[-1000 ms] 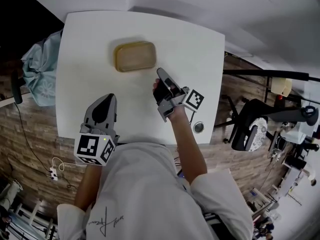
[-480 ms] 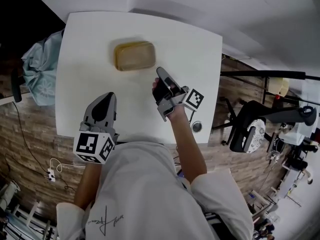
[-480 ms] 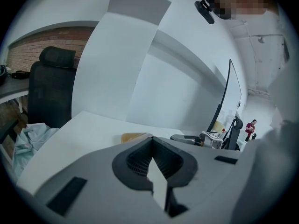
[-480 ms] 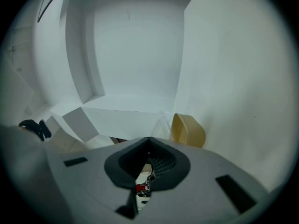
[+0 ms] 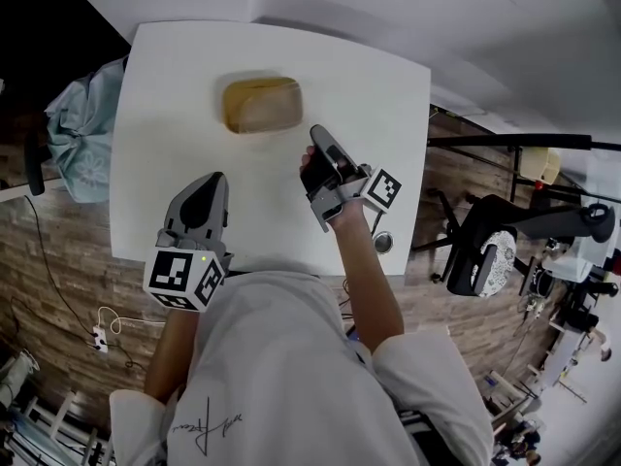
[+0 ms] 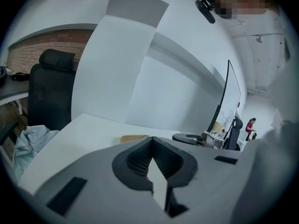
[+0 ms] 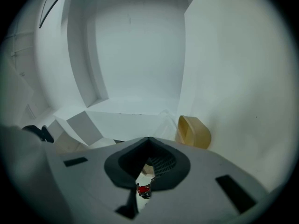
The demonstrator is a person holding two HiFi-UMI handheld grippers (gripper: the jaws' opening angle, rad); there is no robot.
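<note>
- My left gripper [image 5: 211, 184] is closest to me, over the near edge of the table [image 5: 165, 144]. I cannot tell whether it rests on the top.
- In the left gripper view, the jaws of the left gripper [image 6: 151, 140] meet at their tips with nothing between them. Only white tabletop shows through the slot under the tips.
- My right gripper [image 5: 317, 134] is a little further out and to the right of the left one. It is rolled onto its side, so in its own view the tabletop stands like a wall on the right.
- In the right gripper view, the jaws of the right gripper [image 7: 149, 140] are also closed tip to tip and hold nothing. A red speck [image 7: 144, 189] shows through the slot below them, too small to make out.
- The tray [image 5: 261, 105] is tan with rounded corners and lies flat on the table, touching neither gripper.
- From the right gripper the tray [image 7: 193, 131] is near, just ahead and to the left of the tips.
- From the left gripper the tray [image 6: 133, 138] is well apart, straight ahead and slightly right, its rim peeping just over the closed tips.
- Off the table's left edge, ahead and left of the left gripper, a pale blue cloth [image 5: 82, 124] lies bunched up.
- A black chair [image 6: 49, 87] stands behind the cloth.
</note>
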